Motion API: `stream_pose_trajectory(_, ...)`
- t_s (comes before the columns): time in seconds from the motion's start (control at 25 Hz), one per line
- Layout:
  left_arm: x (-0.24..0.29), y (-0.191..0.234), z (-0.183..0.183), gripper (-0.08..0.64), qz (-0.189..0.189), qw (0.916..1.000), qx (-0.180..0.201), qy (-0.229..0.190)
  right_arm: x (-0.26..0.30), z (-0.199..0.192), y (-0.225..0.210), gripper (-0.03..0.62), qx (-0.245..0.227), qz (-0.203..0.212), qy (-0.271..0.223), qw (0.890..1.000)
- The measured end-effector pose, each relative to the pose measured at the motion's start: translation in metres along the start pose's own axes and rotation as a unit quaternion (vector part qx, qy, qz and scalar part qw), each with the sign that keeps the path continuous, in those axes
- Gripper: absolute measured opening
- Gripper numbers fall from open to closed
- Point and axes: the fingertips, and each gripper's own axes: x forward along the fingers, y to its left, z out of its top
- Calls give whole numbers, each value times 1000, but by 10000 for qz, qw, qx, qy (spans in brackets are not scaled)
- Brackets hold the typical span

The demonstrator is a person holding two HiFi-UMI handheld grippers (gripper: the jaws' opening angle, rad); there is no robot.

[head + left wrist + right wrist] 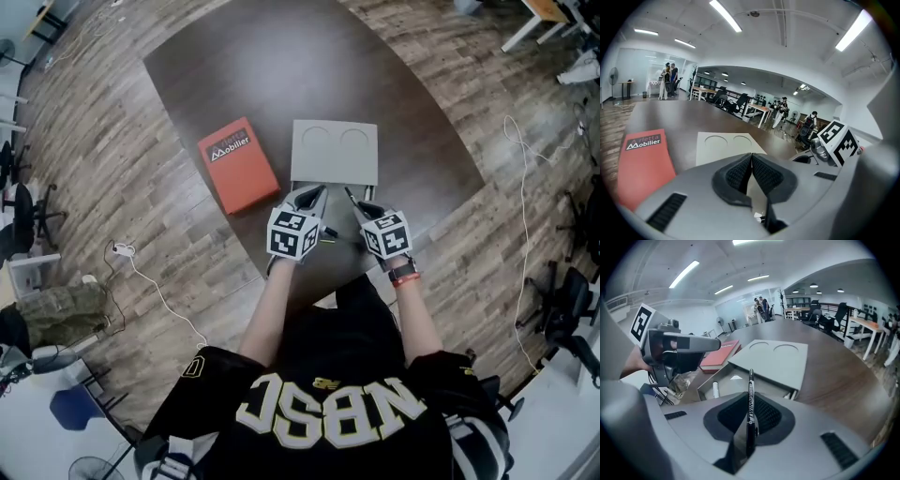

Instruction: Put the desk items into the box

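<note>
A grey box (300, 178) stands on the dark table, and its lid (334, 150), marked with two circles, covers the far part. In the right gripper view the near part of the box (733, 373) is uncovered, with a white marker (716, 389) lying inside. My right gripper (751, 416) is shut on a black pen (750, 394) that stands upright between the pads, just short of the box. My left gripper (751, 171) is shut with nothing between its pads and hovers at the box's near edge, beside the right gripper (354, 199).
A red book (239, 165) lies on the table (234, 66) left of the box. Wooden floor surrounds the table, with cables (155, 286) and office chairs (562, 309) at the sides. People stand far off in the room.
</note>
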Motion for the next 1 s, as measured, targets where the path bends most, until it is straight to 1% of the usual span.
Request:
stream_pose_trajectory(0.24,-22,23,-6,17,323,9993,-160,-40,23,12,28,51,-304,354,138,9988)
stream_pose_trajectory(0.44,-40,41,-13,17,617,9975,-347,-57,44,13,45,51,-569,594,373,9959)
stream_pose_trajectory(0.68,-52,56,-27,17,835,9949,-558,-10,69,5,54,51,-775,728,687,9920)
stream_pose_trajectory(0.84,-53,63,-33,17,901,9940,-621,23,81,0,51,51,-925,643,835,9901)
stream_pose_trajectory(1.0,-55,65,-39,17,962,9932,-648,45,85,-4,50,51,-878,661,871,9901)
